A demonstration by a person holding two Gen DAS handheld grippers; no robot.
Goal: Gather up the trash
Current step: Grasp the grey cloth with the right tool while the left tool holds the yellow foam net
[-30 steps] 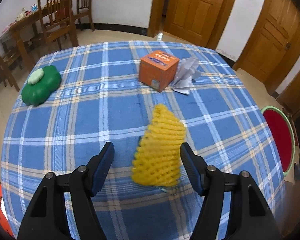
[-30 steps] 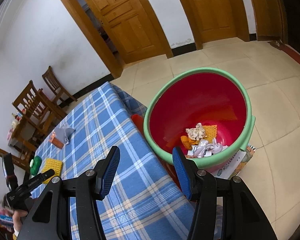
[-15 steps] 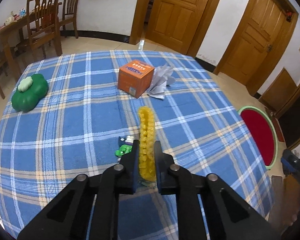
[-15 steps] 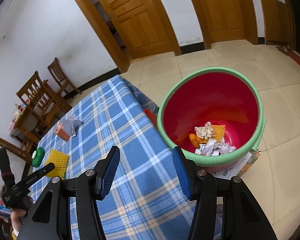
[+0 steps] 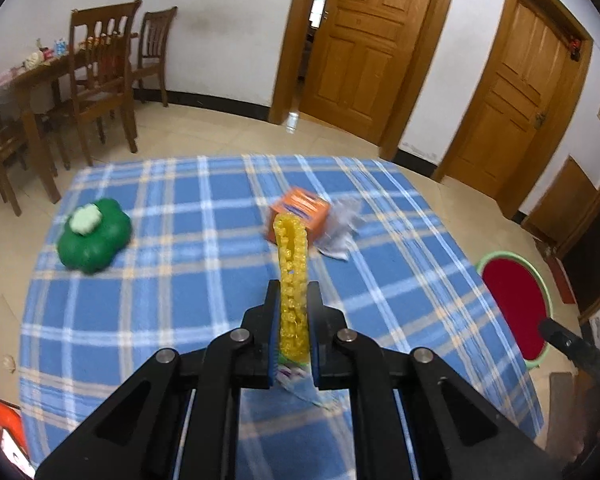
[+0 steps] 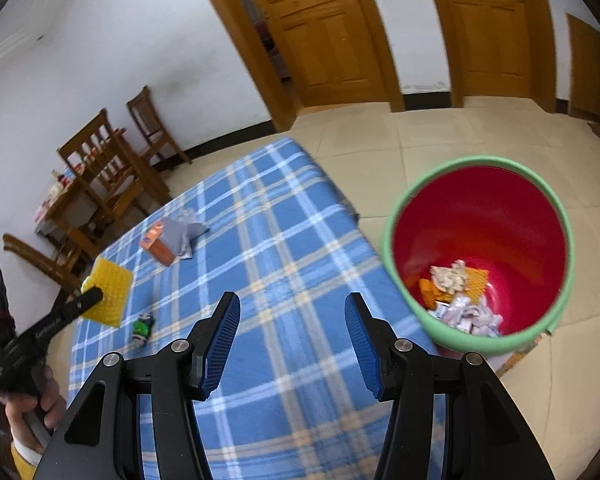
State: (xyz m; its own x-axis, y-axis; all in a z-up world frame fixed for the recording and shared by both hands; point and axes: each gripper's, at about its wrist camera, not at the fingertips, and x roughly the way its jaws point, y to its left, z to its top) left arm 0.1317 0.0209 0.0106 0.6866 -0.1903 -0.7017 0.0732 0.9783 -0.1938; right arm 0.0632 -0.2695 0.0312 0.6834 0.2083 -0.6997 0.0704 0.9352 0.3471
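Note:
My left gripper [image 5: 294,296] is shut on a yellow foam net [image 5: 292,248], held upright above the blue plaid tablecloth [image 5: 180,280]. In the right wrist view the left gripper [image 6: 96,294] holds the same net [image 6: 110,294] clear of the table. A small green wrapper [image 6: 142,326] lies on the cloth beneath it. An orange box [image 5: 300,214] and crumpled grey paper [image 5: 340,232] sit further back. My right gripper [image 6: 292,304] stands open and empty over the table's edge, beside the red bin with a green rim [image 6: 389,240], which holds several scraps [image 6: 456,288].
A green flower-shaped object [image 5: 94,234] rests at the table's left. The bin [image 5: 500,258] stands on the tiled floor off the table's right side. Wooden chairs [image 5: 104,80] and a cluttered side table are at the back left, wooden doors [image 5: 356,52] behind.
My left gripper closed on the yellow net and lifted it off the cloth, uncovering the green wrapper. The right gripper swung from over the bin towards the table, still open.

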